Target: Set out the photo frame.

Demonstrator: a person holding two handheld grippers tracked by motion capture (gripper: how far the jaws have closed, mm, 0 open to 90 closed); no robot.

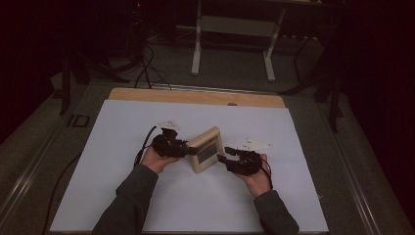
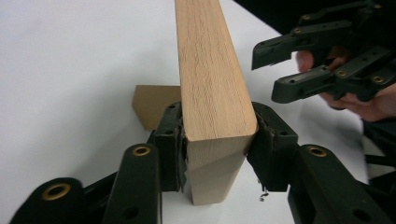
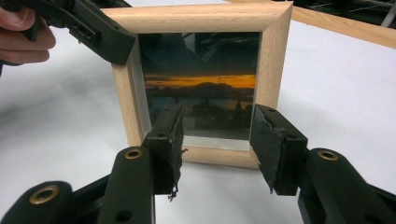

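Observation:
A small light-wood picture frame (image 1: 208, 149) with a sunset photo stands upright on the white sheet. My left gripper (image 1: 192, 148) is shut on its side edge. In the left gripper view the pads lie against both faces of the wood (image 2: 210, 70) at my left gripper (image 2: 217, 144). The frame's brown stand (image 2: 152, 100) pokes out behind. My right gripper (image 1: 222, 156) is open just in front of the glass, touching nothing. In its own view the photo (image 3: 201, 88) sits behind my right gripper (image 3: 215, 135). One jaw of the left gripper reaches the frame's upper left corner.
The white sheet (image 1: 147, 196) covers most of the table. A bare wooden strip (image 1: 195, 96) runs along its far edge. Cables (image 1: 147, 73) and a white table base (image 1: 235, 29) stand on the dark floor beyond. Both forearms enter from the bottom.

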